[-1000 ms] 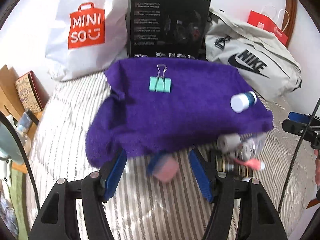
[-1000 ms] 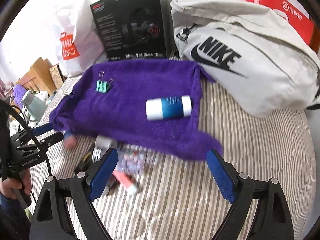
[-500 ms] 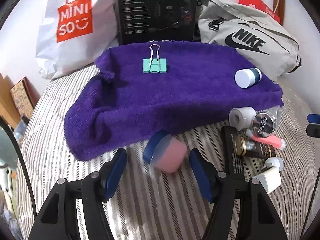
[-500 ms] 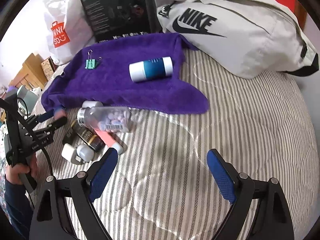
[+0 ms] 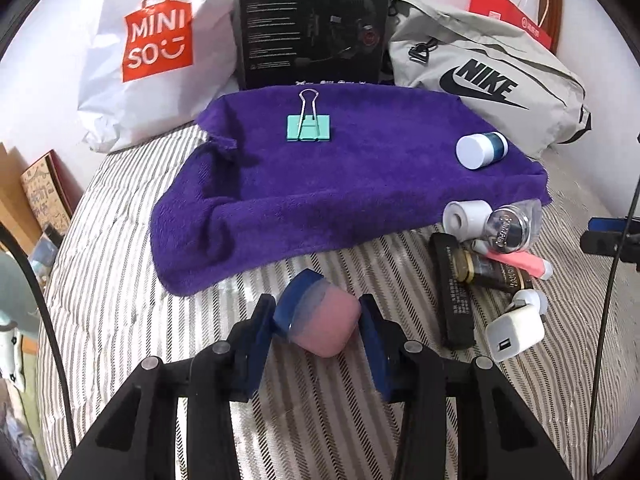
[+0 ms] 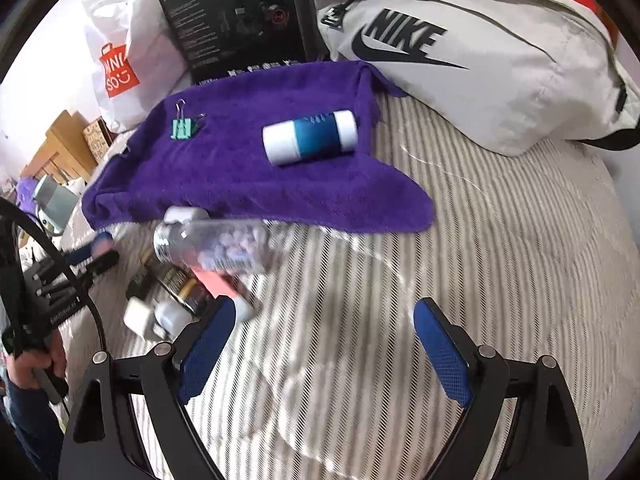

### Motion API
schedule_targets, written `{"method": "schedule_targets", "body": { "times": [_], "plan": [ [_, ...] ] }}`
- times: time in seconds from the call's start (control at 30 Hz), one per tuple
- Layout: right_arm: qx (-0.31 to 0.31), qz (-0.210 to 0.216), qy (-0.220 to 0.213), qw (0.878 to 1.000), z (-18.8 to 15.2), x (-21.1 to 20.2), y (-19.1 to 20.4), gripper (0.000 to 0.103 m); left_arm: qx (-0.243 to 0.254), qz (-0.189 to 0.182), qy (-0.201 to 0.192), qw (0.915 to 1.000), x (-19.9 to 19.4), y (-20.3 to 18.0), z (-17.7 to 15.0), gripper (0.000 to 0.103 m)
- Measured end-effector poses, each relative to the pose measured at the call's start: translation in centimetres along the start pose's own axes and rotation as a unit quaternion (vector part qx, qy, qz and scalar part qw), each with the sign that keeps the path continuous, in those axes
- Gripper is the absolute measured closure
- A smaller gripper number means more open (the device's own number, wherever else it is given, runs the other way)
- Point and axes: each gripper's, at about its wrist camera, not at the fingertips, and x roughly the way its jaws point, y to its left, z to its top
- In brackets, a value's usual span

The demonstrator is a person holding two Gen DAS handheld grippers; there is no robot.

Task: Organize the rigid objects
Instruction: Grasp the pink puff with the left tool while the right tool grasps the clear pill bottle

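The left claw (image 5: pixel 318 322) is closed on a pink jar with a blue lid (image 5: pixel 320 322), both blue pads pressing its sides just above the striped bed (image 5: pixel 120 280). Ahead of this claw lies the purple towel (image 5: pixel 340 176), carrying a teal binder clip (image 5: pixel 309 126) and a blue-and-white bottle (image 5: pixel 482 150). The right claw (image 6: pixel 320 354) is wide open and empty; ahead to its left lie a clear pill bottle (image 6: pixel 216 246) and a white charger (image 6: pixel 138 318).

left gripper (image 5: pixel 318 326) clamping pink jar (image 5: pixel 320 322), purple towel (image 5: pixel 340 184) beyond
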Motion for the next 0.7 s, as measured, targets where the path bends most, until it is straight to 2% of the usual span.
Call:
{"method": "schedule_targets", "body": {
  "times": [0.2, 0.37, 0.53, 0.7],
  "plan": [
    [-0.012, 0.040, -0.009, 0.999, 1.2, 0.8, 2.7, 0.013, -0.010, -0.005, 0.006, 0.9999, 0.2, 0.4, -0.2, 0.062],
    [-0.059, 0.028, -0.001, 0.998, 2.1, 2.2, 4.9, 0.013, -0.010, -0.006, 0.006, 0.9999, 0.2, 0.2, -0.2, 0.062],
    [-0.083, 0.054, -0.013, 0.995, 3.0, 2.6, 6.3, 0.013, -0.016, -0.010, 0.006, 0.9998, 0.2, 0.3, 0.0, 0.062],
    [-0.127, 0.047, -0.003, 0.991, 3.6, 4.4, 7.9, 0.013, -0.017, -0.011, 0.007, 0.9998, 0.2, 0.3, 0.1, 0.062]
  ]
}}
